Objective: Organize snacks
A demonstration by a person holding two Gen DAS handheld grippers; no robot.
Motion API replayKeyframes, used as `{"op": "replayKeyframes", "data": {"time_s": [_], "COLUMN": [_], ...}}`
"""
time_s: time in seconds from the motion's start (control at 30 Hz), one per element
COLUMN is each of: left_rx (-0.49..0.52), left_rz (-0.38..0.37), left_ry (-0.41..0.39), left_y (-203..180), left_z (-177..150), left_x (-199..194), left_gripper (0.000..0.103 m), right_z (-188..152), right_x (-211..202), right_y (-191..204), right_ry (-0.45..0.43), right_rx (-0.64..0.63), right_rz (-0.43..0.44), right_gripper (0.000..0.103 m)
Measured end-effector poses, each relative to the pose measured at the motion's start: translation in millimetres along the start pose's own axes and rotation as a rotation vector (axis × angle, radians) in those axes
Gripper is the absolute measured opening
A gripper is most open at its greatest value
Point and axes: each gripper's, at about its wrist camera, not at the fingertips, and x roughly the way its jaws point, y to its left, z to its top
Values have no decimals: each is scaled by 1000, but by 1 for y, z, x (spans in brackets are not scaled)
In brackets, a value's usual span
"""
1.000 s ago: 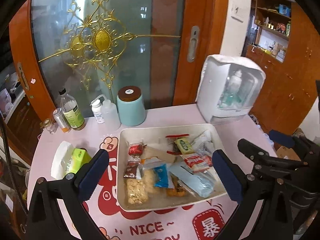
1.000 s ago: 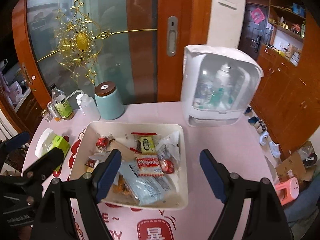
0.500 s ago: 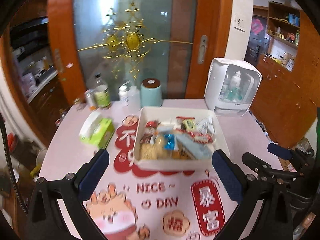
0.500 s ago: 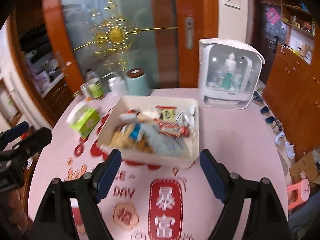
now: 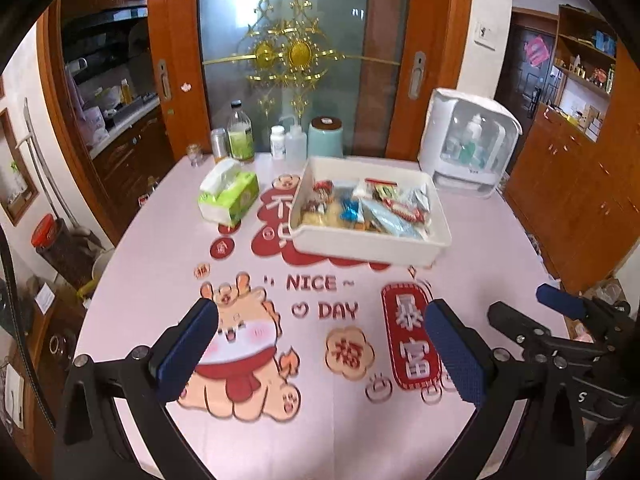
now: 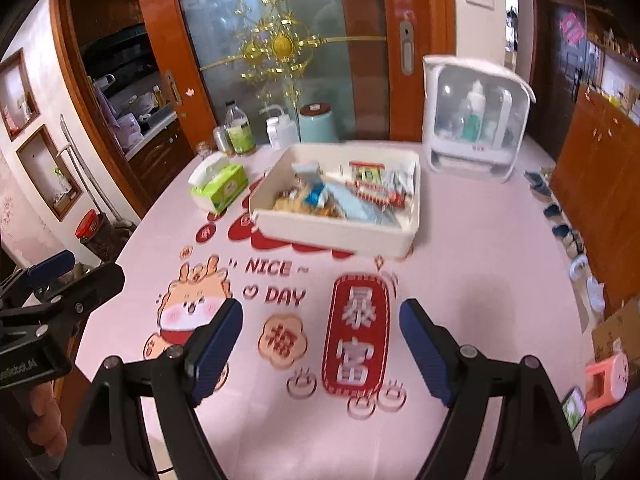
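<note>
A white tray (image 5: 360, 246) full of several snack packets (image 5: 362, 208) sits at the far middle of the pink round table; it also shows in the right wrist view (image 6: 332, 238). My left gripper (image 5: 320, 350) is open and empty, well back from the tray above the table's near part. My right gripper (image 6: 320, 346) is open and empty too, likewise far from the tray. Each gripper shows at the edge of the other's view, the right one (image 5: 560, 320) and the left one (image 6: 64, 276).
A green tissue box (image 5: 229, 198) lies left of the tray. Bottles (image 5: 241, 136) and a teal canister (image 5: 326, 138) stand behind it. A white cabinet box (image 5: 468, 148) stands at the back right. The tablecloth (image 5: 320, 292) bears red printed figures.
Both grippers have pulled back and up from over the tray, so the tray now sits far off and the table's near part shows. Both stay open.
</note>
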Motion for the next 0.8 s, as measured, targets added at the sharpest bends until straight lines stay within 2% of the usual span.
{"op": "replayKeyframes", "data": {"time_s": [0.37, 0.5, 0.8], "left_rx": [33, 64, 59], "left_rz": [-11, 27, 21], "left_ry": [123, 119, 121], "left_y": [-3, -4, 2], "left_z": [-32, -34, -31], "left_x": [6, 5, 6], "left_gripper": [102, 102, 102], "right_z": [-30, -35, -38], "right_x": [-24, -29, -28], "right_y": [3, 8, 13], "right_ry": [1, -4, 3], "right_rx": [113, 133, 145], "right_rz": [-51, -63, -72], "right_gripper": [82, 82, 82]}}
